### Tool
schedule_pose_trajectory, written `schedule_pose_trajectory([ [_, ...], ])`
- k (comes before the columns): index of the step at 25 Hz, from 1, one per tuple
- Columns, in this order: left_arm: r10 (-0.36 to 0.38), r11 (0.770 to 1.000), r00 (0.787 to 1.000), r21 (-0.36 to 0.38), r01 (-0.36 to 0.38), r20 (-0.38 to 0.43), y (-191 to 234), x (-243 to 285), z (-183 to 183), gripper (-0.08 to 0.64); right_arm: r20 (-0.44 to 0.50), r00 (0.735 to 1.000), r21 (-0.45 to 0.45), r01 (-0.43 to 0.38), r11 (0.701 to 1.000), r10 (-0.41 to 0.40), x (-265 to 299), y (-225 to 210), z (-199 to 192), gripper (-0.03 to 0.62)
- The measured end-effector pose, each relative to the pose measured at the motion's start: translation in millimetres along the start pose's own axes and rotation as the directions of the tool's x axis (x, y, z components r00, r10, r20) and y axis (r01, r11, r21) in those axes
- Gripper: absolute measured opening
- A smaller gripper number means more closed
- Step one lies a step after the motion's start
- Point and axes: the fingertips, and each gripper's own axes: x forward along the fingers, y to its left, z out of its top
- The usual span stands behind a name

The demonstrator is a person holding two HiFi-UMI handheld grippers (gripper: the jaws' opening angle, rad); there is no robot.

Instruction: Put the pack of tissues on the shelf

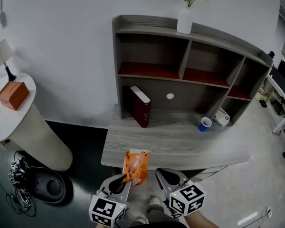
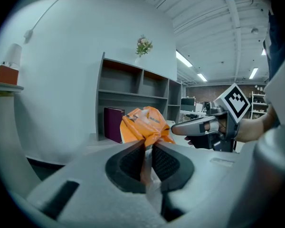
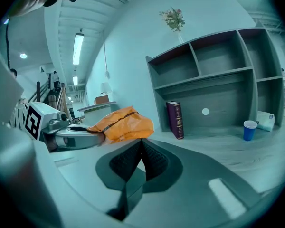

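An orange pack of tissues hangs over the near edge of the grey desk, pinched by its plastic edge in my left gripper. In the left gripper view the pack bulges above the jaws of that left gripper, which are shut on its wrapper. My right gripper is just to the right of the pack, shut and empty; its own view shows the jaws of this right gripper closed together with the pack off to the left. The grey shelf unit stands at the back of the desk.
A dark red book stands in the shelf's lower left bay. A blue cup and a white object sit at the desk's right. A white vase with flowers tops the shelf. A round white side table carrying an orange box stands left.
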Motion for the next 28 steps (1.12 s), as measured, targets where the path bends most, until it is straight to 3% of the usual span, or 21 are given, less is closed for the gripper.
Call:
schedule_pose_trajectory([
  [14, 0.048, 0.998, 0.999, 0.034, -0.048, 0.019, 11, 97, 53, 0.005, 0.019, 0.998, -0.029, -0.055, 0.998, 0.055, 32, -90, 52, 0.002],
  [28, 0.063, 0.997, 0.997, 0.046, -0.065, 0.040, 16, 154, 83, 0.005, 0.023, 0.997, -0.039, -0.076, 0.996, 0.077, 45, -142, 75, 0.002],
])
